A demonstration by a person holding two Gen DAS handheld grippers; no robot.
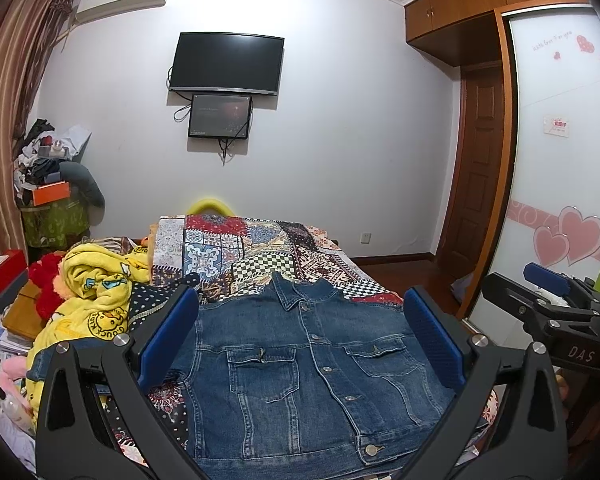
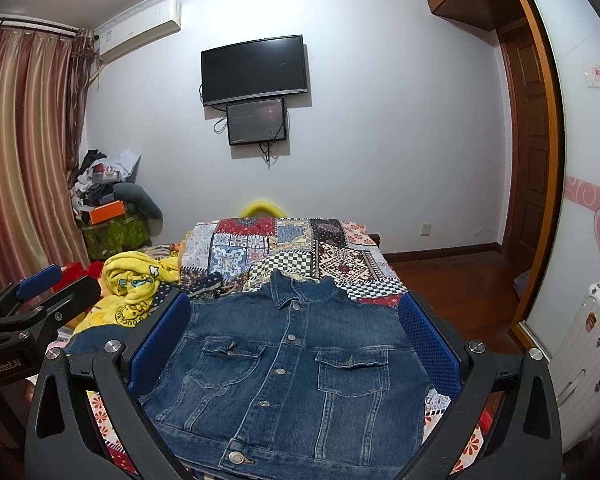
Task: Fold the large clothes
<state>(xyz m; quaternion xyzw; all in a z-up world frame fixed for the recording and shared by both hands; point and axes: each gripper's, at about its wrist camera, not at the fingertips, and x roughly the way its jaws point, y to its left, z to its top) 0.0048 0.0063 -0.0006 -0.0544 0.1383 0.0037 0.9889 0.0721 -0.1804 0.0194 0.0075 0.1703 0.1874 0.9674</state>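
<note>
Denim jacket point(image 1: 312, 376) lies front-up, buttoned, along the near edge of the bed point(image 1: 260, 252), collar pointing to the far edge, sleeves apparently tucked out of sight. Left gripper point(image 1: 300, 344) hangs above it, jaws spread wide, holding nothing; right gripper point(image 2: 296, 352) likewise gaping and empty. The risk now: thick denim may slip a shallow pinch, and a grab at the hem could snag the patchwork quilt point(image 2: 284, 248) beneath, dragging the yellow blanket point(image 2: 136, 280) beside it

A patchwork quilt point(image 1: 260, 248) covers the bed below a wall-mounted television point(image 1: 226, 63); yellow blanket point(image 1: 96, 292) alongside.
</note>
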